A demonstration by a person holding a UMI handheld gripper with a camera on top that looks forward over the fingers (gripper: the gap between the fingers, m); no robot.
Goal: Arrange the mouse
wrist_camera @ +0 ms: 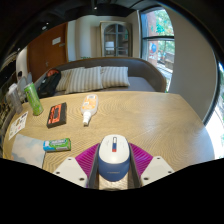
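Observation:
A white and blue mouse [113, 159] sits between my gripper's [112, 168] two fingers, low over the wooden table [150, 115]. The purple pads [87, 155] press against both of its sides. The mouse points away from me, its white top and small red and blue mark up. I cannot tell whether it rests on the table or is lifted off it.
On the table lie a bottle on its side [89, 107], a black and red device [57, 114], a green packet [57, 145], a green can [34, 99] and a card [17, 125] at the left edge. A sofa with striped cushions [98, 77] stands beyond the table.

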